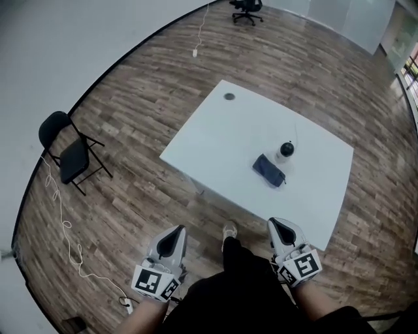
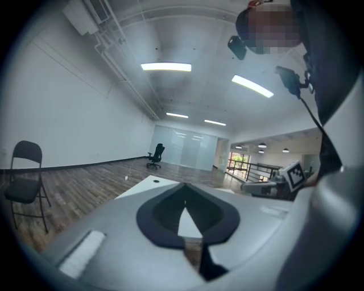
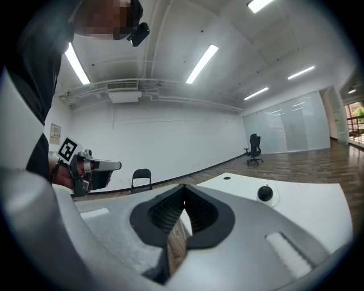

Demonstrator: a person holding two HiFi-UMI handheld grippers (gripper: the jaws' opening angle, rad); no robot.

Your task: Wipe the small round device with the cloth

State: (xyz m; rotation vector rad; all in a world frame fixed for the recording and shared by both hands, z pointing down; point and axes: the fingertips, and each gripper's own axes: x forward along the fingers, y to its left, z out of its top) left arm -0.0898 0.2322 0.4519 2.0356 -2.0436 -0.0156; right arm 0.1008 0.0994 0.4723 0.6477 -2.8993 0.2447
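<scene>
Both grippers are low and close to the body, pointing away toward the table, nothing in either.
- left gripper (image 1: 175,232): jaws pressed together, tips meeting, empty. It is over wood floor (image 1: 130,196), short of the table.
- right gripper (image 1: 278,226): jaws pressed together, empty. In the head view its tip sits at the table's near edge.
- Between them are the person's dark trouser leg and one shoe (image 1: 229,229).

White table (image 1: 215,140) is set cornerwise to the person.
- cloth (image 1: 269,170): dark blue, folded to a short strip, lying flat right of the table's middle. Its long axis runs far-left to near-right.
- small round device (image 1: 285,151): just beyond the cloth's right half, very close, contact not resolvable. It stands upright, white base with a dark round top. In the right gripper view the dark ball (image 3: 264,194) faces roughly this way; can't tell exactly where it points.
- A thin white lead (image 1: 295,134) runs from it toward the far side.
- A small dark disc (image 1: 229,96) sits near the far corner.

Further out are a black folding chair (image 1: 68,153) on the left with a white floor cable (image 1: 62,218) beside it, and an office chair (image 1: 246,9) at the far end.
</scene>
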